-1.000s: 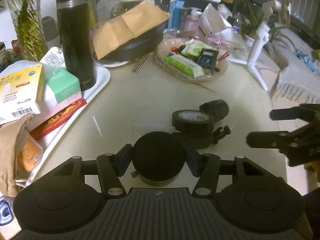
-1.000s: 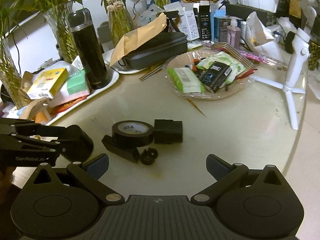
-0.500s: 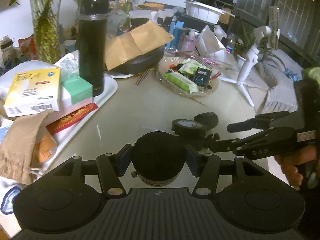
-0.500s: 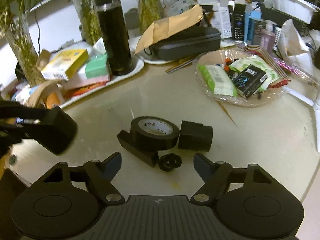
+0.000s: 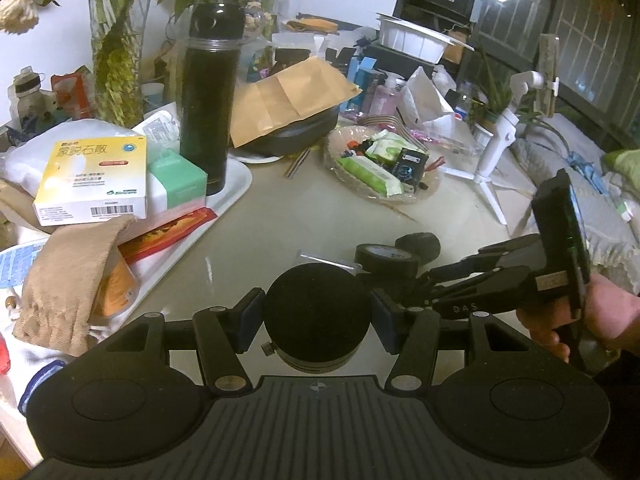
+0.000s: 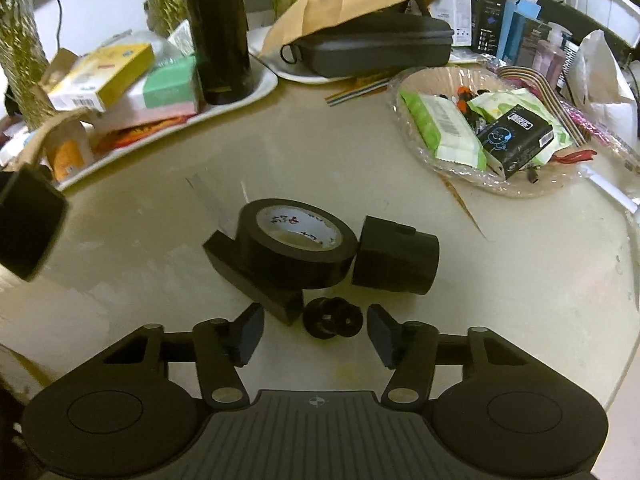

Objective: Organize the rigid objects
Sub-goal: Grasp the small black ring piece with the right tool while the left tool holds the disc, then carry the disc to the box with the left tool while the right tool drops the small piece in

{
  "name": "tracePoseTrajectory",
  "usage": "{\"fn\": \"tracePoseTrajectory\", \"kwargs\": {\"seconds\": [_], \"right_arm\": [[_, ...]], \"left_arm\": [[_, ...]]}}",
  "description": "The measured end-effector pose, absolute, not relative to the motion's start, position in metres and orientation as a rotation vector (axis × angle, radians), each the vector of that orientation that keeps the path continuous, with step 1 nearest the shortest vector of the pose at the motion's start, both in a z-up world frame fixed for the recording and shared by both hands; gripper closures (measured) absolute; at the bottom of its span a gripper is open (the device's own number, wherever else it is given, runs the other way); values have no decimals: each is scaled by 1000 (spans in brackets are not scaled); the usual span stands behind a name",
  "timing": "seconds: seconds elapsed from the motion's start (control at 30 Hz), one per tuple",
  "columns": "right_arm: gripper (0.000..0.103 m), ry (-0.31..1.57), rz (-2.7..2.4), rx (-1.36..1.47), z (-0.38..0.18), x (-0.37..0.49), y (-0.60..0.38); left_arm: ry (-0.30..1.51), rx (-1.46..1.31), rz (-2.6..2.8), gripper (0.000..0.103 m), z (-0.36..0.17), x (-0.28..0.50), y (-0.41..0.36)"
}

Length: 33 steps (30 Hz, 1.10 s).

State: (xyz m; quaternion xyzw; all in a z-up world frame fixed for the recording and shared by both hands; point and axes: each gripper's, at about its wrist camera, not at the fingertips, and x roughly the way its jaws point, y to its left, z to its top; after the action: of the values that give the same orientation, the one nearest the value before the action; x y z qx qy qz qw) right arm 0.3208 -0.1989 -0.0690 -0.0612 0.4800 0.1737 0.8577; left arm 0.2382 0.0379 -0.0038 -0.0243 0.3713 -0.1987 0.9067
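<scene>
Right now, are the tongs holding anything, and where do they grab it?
The left tongs squeeze a round black puck by its sides. The right tongs are closing around a small black knob, not yet touching.

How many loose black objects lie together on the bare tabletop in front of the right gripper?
4: the tape roll, a flat block partly under its left side, a cylindrical piece touching its right, and a small spool nearest the gripper. Smaller bits could hide beneath.

Black ribbed-body tongs, blue pads, silver pivot screws, white "DAS" lettering.
</scene>
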Motion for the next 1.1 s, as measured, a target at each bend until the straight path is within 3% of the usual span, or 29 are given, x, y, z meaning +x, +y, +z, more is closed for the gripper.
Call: {"fn": "tracePoseTrajectory", "kwargs": {"seconds": [0.03,0.1,0.17,1.1], "right_arm": [[51,1010,367,-125,-69,321,-199],[71,1014,372,-132,-69,320,-198],[82,1016,364,-146,-69,319,-198],[82,867,339,24,-18,274,-221]], "left_arm": [[766,-51,-410,47,-4,238,38],[766,-51,-409,47,-3,238,38],[766,-51,-412,47,-3,238,37],[713,49,-437,47,5,202,10]]}}
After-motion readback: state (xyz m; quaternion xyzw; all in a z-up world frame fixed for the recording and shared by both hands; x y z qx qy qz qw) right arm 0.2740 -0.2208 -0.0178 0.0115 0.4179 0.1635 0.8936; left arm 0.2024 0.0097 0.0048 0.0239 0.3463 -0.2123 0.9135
